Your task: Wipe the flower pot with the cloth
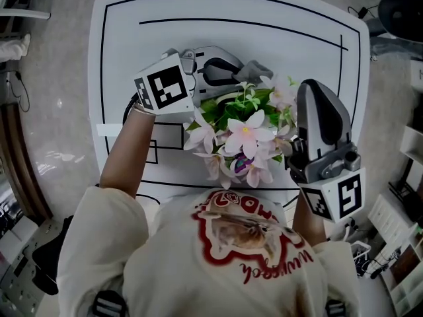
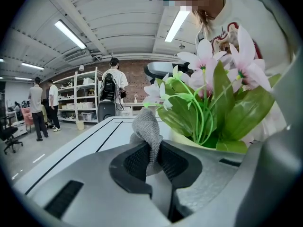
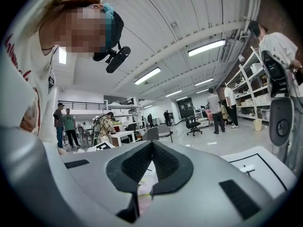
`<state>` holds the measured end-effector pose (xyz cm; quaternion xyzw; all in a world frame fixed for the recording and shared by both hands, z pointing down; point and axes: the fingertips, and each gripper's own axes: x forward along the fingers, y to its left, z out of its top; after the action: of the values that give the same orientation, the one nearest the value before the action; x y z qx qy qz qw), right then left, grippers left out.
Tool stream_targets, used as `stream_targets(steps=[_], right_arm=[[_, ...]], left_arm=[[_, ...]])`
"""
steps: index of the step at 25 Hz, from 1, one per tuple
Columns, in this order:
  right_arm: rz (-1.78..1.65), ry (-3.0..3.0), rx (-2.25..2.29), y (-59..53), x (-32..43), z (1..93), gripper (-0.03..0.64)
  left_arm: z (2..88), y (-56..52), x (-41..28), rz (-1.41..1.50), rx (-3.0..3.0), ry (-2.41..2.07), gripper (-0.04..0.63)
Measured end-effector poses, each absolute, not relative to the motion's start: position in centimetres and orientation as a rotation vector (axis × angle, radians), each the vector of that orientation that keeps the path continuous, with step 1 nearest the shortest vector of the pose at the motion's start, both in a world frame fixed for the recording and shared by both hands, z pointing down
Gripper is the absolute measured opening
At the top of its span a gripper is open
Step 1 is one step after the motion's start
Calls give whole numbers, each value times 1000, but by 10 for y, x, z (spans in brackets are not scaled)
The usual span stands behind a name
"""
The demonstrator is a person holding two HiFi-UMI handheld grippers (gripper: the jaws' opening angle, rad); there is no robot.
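Your L gripper [image 2: 152,150] pinches the cloth [image 2: 146,124] right by the flower pot [image 2: 188,139]; your R gripper [image 3: 151,145] is closed
In your L gripper view the jaws are clamped on a fold of grey knit cloth that sticks up btwn the pads, w/ the pot's pale rim just beyond on the right, under green leaves and pink flowers [image 1: 243,135]. In the head view the plant sits on the white table [image 1: 264,25] close to your chest, L gripper at its far-left side, R gripper just beside its right side. R jaws meet at the tips; only a pale blur shows thru the gap lower down, can't tell what it is
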<state>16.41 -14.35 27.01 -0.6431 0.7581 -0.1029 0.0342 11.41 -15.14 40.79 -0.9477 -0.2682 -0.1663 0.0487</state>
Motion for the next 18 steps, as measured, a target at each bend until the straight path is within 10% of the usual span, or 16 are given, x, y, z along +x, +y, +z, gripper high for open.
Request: stream_targets(steps=[18], right_arm=[[-296,2317,-2001,-134,161,264,-2]], left_arm=[[413,-155,103,-555,-2878,-798,46]])
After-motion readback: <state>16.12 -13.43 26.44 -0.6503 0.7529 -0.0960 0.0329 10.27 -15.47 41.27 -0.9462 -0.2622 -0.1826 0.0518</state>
